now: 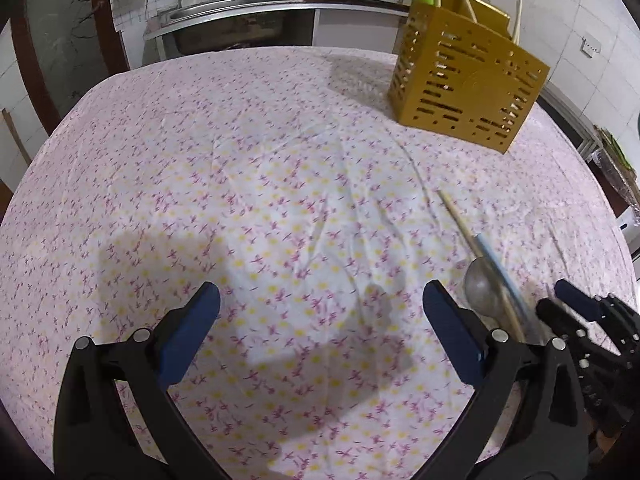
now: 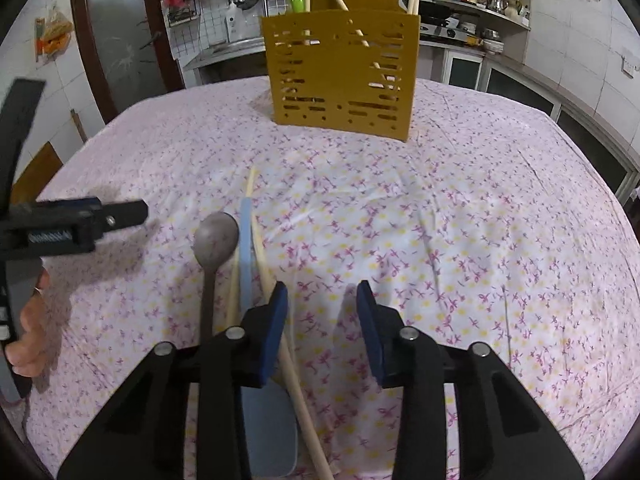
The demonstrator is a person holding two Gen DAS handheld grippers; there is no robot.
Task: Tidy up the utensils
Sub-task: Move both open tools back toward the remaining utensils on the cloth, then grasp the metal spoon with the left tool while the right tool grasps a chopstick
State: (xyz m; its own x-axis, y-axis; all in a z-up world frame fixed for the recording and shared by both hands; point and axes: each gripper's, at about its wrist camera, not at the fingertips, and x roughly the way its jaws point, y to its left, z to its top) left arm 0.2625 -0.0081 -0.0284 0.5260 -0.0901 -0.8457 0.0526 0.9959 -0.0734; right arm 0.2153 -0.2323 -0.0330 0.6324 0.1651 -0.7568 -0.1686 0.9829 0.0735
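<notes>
The right gripper (image 2: 322,304) hangs spread and empty, its left pad beside the spatula (image 2: 246,248), spoon (image 2: 216,236) and chopsticks (image 2: 256,236), which lie bundled at 10 o'clock. Closing here could catch several at once or roll a chopstick away. The left gripper (image 1: 320,304), also spread, holds nothing. The rack (image 2: 340,76) stands clear at 12 o'clock, already crowded with sticks.

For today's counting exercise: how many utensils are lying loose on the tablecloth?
4 visible: a grey spoon, a blue spatula, a chopstick right of the spatula, and another chopstick between spoon and spatula. More may be hidden under the right hand-held gripper.
</notes>
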